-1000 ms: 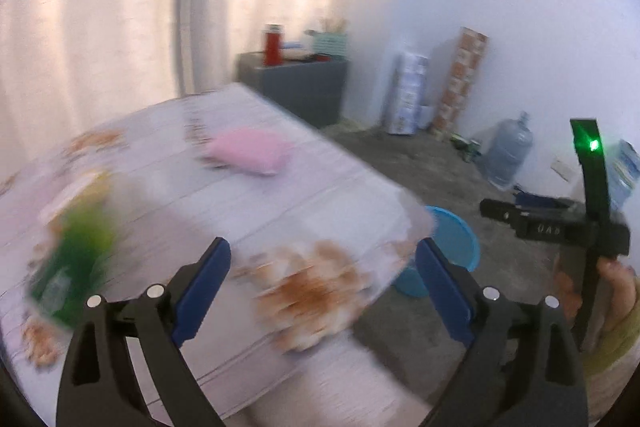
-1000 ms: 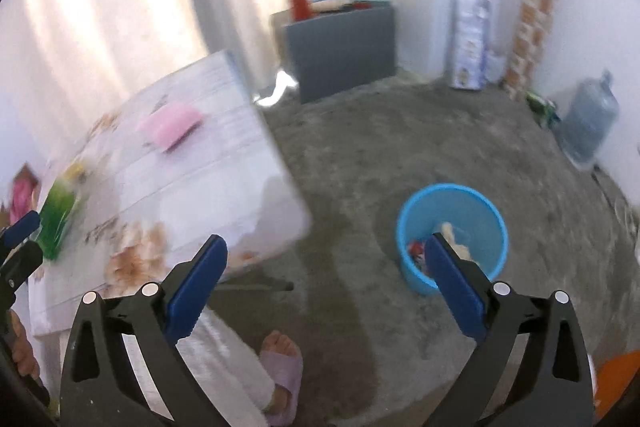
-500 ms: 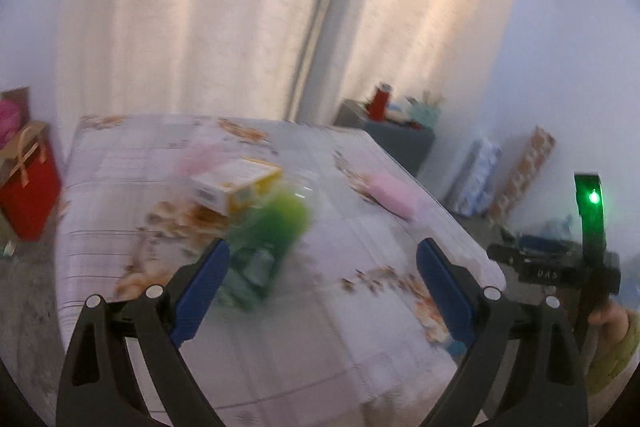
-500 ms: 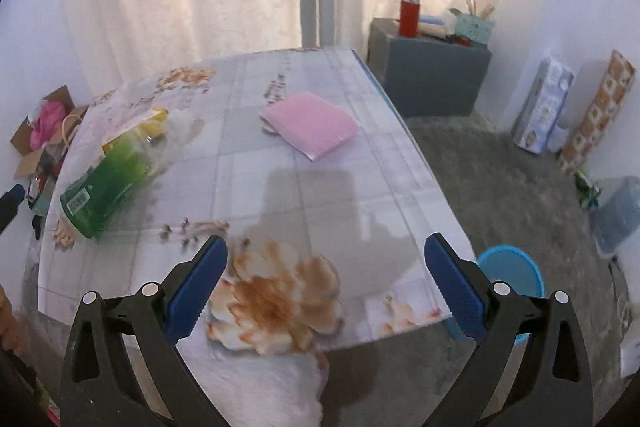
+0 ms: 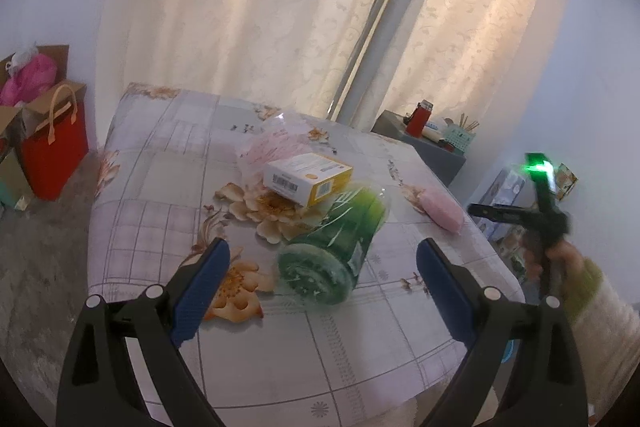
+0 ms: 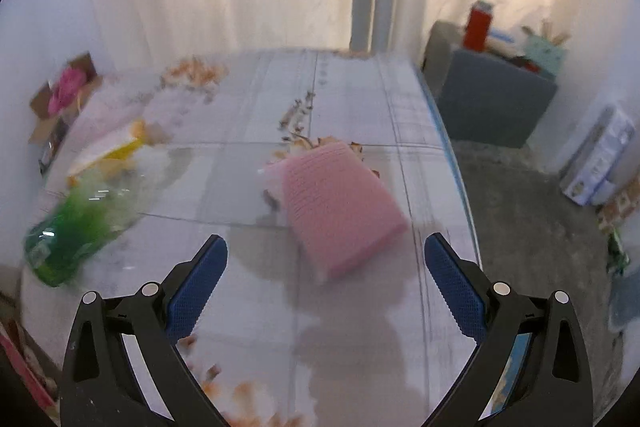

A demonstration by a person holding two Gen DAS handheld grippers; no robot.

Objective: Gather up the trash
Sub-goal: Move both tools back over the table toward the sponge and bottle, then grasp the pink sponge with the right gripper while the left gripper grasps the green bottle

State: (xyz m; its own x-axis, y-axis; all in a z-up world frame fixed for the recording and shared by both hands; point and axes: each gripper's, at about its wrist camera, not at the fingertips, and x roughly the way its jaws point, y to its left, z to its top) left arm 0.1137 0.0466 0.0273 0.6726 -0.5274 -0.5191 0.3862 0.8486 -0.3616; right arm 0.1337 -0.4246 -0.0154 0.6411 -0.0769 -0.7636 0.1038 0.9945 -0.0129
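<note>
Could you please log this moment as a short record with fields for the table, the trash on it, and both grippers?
table: floral-print tablecloth
item 1: green plastic bottle lying on its side
item 2: white and yellow cardboard box behind the bottle
item 3: clear crinkled plastic bag behind the box
item 4: pink ribbed pack lying flat
left gripper: open, empty, facing the bottle
right gripper: open, empty, facing the pink pack

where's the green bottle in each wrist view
Left wrist: green bottle lies on its side at centre, between the open fingers, base toward the camera.
Right wrist: green bottle at the far left edge, blurred.
Shared landmark: pink pack on the table.
</note>
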